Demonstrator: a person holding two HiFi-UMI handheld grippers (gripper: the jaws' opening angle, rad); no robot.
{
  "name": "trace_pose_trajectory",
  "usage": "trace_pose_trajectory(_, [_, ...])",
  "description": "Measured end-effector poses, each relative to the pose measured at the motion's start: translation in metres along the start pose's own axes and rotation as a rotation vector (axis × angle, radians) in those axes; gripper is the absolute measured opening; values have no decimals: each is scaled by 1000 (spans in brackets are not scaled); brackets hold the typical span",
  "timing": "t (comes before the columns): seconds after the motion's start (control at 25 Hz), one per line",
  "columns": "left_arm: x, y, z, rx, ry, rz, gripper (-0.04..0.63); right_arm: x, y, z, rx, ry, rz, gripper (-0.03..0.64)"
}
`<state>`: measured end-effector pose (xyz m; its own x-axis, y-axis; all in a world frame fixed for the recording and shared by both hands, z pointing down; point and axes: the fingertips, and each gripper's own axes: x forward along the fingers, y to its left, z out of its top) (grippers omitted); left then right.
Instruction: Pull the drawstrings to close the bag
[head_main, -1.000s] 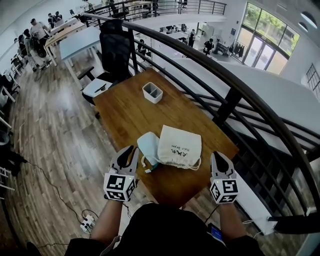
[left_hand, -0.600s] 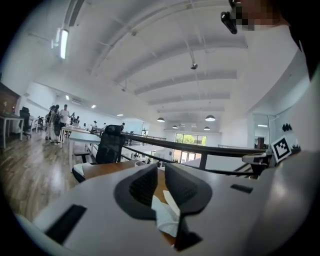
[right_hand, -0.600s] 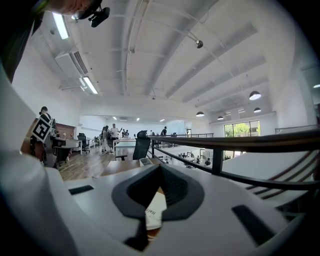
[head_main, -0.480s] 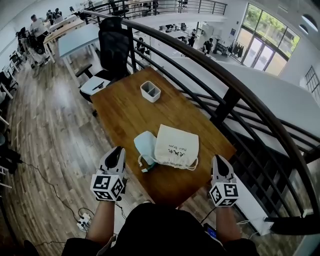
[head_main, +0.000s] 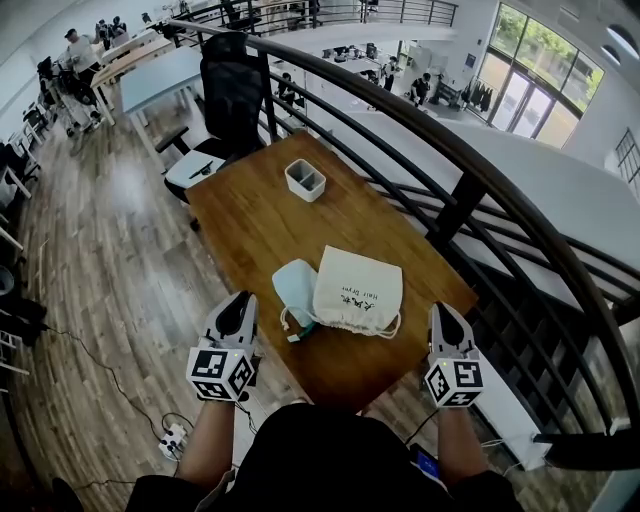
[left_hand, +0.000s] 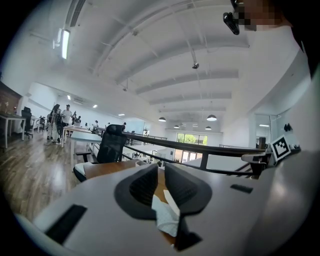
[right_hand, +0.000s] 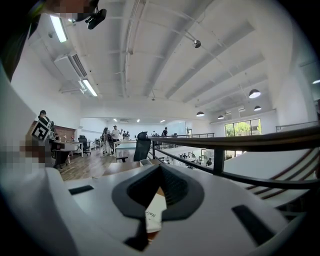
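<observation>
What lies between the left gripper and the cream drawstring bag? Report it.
Head view: a pale blue rounded object, beside the cream fabric drawstring bag, facing the left gripper.

One cloth bag (head_main: 357, 290), one pale-blue pouch (head_main: 296, 284), one white holder (head_main: 305, 180), one chair (head_main: 232, 95) — two grippers (head_main: 238, 303) (head_main: 446, 312).

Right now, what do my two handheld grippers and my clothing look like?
Both the left gripper and right gripper have light grey tapered shells with dark ribbed pads. Each carries a white cube of black square markers. You wear a black top.
</observation>
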<state>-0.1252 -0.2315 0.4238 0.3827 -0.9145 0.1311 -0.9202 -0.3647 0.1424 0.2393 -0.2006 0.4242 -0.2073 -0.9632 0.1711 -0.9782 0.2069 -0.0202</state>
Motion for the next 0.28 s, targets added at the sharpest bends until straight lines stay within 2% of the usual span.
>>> trace_pose_trajectory(0.28, [0,-5,-3,13,19,-2,52,-1,-2,-2,-12,6,-6,-8])
